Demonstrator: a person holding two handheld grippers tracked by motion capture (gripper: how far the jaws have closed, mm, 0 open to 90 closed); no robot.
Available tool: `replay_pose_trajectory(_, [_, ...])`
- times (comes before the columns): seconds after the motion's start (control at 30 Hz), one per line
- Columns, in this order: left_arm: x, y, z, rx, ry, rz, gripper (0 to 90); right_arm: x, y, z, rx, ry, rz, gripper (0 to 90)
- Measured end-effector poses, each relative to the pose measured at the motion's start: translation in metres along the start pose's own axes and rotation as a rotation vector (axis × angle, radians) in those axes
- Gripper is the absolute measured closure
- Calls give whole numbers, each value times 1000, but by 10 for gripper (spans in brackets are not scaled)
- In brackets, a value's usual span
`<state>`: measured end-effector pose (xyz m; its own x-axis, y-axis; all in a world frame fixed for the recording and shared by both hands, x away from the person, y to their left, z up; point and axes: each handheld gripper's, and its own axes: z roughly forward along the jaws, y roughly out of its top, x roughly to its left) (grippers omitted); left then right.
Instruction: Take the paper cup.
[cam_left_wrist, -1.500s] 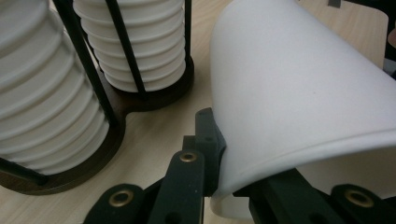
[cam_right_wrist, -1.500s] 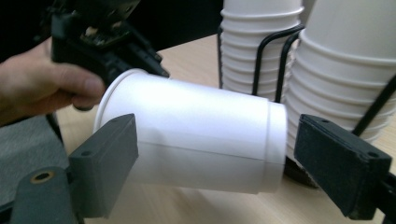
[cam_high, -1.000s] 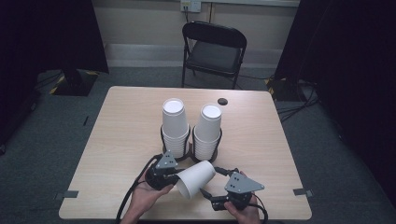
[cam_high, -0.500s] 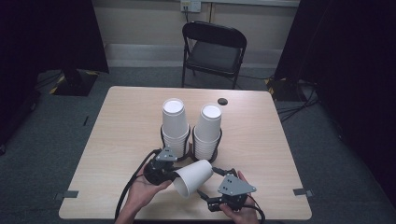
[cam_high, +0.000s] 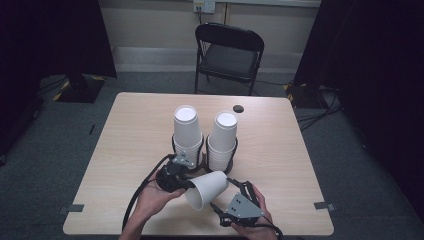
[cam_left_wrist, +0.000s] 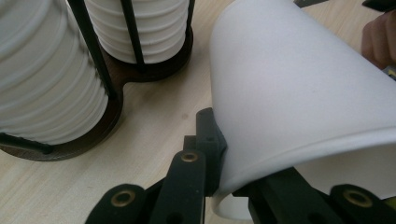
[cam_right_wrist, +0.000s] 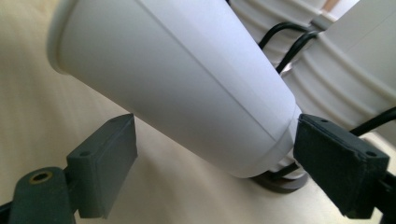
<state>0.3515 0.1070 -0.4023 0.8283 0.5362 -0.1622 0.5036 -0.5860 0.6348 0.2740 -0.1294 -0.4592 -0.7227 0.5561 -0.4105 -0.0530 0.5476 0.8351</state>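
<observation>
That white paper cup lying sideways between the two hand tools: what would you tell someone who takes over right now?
Left gripper: shut on the rim of the white paper cup, holding it on its side above the light wooden table.
Right gripper: open; its jaws have just been opening, the cup between them, pads apart from it.
Two stacks of white paper cups stand in the dark wire holder behind.
Done: one cup is out and held.
Left: probably to set it down; where is unclear.
</observation>
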Motion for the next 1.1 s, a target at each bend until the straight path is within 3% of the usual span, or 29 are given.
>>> replay_pose_trajectory(0.17, [1, 8, -2, 44, -4, -11, 865, 2, 1, 3, 1, -26, -24, 126])
replay_pose_trajectory(0.3, [3, 16, -1, 120, -9, -14, 865, 4, 3, 6, 6, -27, -44, 120])
replay_pose_trajectory(0.47, [2, 20, 1, 140, 3, -16, 865, 7, 6, 10, 7, -28, -69, 97])
replay_pose_trajectory(0.93, [5, 22, 10, 255, -40, -36, 865, 17, 13, 22, 40, 43, -169, 78])
replay_pose_trajectory(1.03, [4, 24, 13, 249, -75, -38, 866, 20, 17, 25, 53, 56, -182, 78])
replay_pose_trajectory(1.1, [2, 26, 15, 253, -66, -40, 866, 22, 21, 27, 51, 57, -180, 79])
